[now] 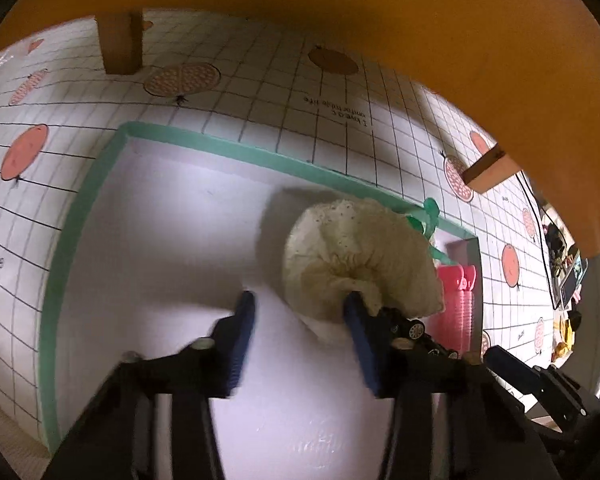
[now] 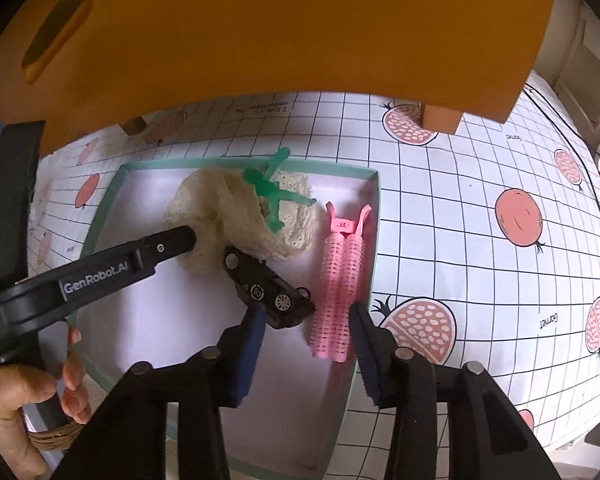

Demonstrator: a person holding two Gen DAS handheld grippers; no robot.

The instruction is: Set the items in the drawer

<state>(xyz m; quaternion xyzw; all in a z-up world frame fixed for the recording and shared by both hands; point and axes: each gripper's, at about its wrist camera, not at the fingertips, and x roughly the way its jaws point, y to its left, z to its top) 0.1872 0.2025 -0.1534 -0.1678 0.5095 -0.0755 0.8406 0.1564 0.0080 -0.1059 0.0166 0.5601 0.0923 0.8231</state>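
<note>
Two blue pads of the left gripper are seen apart over the drawer, the right pad touching the cream cloth; bare floor lies left.

From the right wrist, the right gripper is angled down, its jaws astride the pink rollers beside the drawer's right wall; contact cannot be judged. A black toy car lies just left.

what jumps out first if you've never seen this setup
A green-rimmed tray on a pomegranate-print grid cloth holds a cream lace fabric, a black toy car and pink hair rollers. The right gripper straddles the rollers; the left gripper reaches the fabric.
</note>
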